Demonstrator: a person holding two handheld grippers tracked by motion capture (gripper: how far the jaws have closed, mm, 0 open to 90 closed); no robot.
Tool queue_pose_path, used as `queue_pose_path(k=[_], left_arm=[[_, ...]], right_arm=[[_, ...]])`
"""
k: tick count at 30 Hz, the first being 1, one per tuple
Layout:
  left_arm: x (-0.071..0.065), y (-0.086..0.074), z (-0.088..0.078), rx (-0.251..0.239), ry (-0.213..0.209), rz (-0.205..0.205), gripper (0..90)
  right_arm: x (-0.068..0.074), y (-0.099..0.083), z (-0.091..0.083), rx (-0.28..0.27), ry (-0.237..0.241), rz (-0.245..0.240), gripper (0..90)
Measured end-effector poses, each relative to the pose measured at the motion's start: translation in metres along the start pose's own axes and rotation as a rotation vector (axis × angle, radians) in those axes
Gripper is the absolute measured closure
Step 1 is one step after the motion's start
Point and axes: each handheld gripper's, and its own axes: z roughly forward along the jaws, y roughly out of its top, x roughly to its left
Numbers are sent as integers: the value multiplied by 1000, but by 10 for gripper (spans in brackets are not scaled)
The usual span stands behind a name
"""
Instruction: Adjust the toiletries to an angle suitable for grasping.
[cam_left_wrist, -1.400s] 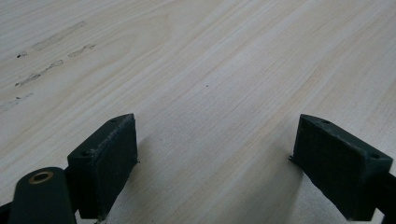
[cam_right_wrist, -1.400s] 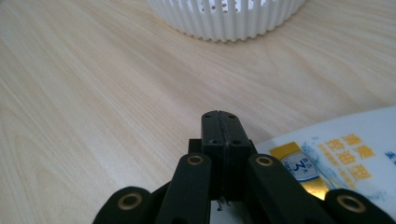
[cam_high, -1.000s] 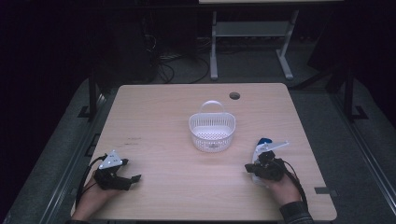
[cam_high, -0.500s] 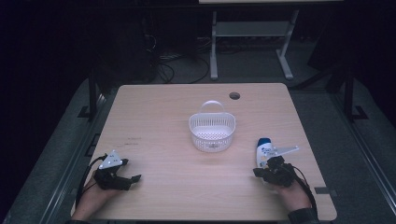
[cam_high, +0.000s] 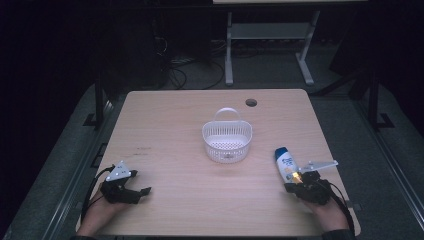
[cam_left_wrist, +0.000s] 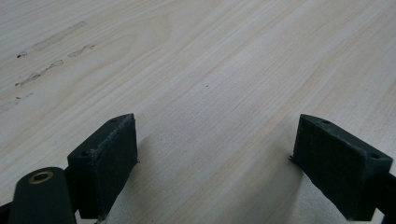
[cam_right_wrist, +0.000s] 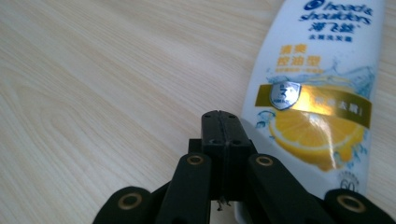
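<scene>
A white shampoo bottle (cam_high: 286, 164) with a blue cap lies flat on the table at the right, cap pointing away from me. In the right gripper view the bottle (cam_right_wrist: 322, 88) shows a lemon picture on its label. My right gripper (cam_high: 296, 183) rests at the bottle's near end, just beside it, jaws shut with nothing between them (cam_right_wrist: 221, 127). A white plastic basket (cam_high: 226, 140) with a handle stands at the table's middle. My left gripper (cam_high: 143, 193) sits at the near left, jaws open over bare wood (cam_left_wrist: 215, 158).
The wooden table (cam_high: 170, 120) has a round cable hole (cam_high: 251, 102) at the back right and faint dark scuffs (cam_left_wrist: 51, 60) on the left. A desk frame (cam_high: 265, 40) and cables stand on the dark floor behind.
My right hand slid right and slightly toward the near edge, uncovering the bottle, which now lies in full sight. The left hand stayed still.
</scene>
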Motion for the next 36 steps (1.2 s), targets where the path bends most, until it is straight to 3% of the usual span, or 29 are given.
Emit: queue_pose_path(k=[14, 22, 27, 36], left_arm=[[0, 0, 0, 0, 1, -1, 129], [0, 0, 0, 0, 1, -1, 129], [0, 0, 0, 1, 0, 1, 129], [0, 0, 0, 2, 0, 2, 130]], right_arm=[[-22, -21, -18, -4, -58, 41, 896], [-20, -17, -25, -40, -41, 30, 868], [-17, -12, -31, -69, -42, 21, 787], [-16, 3, -35, -87, -64, -4, 557]])
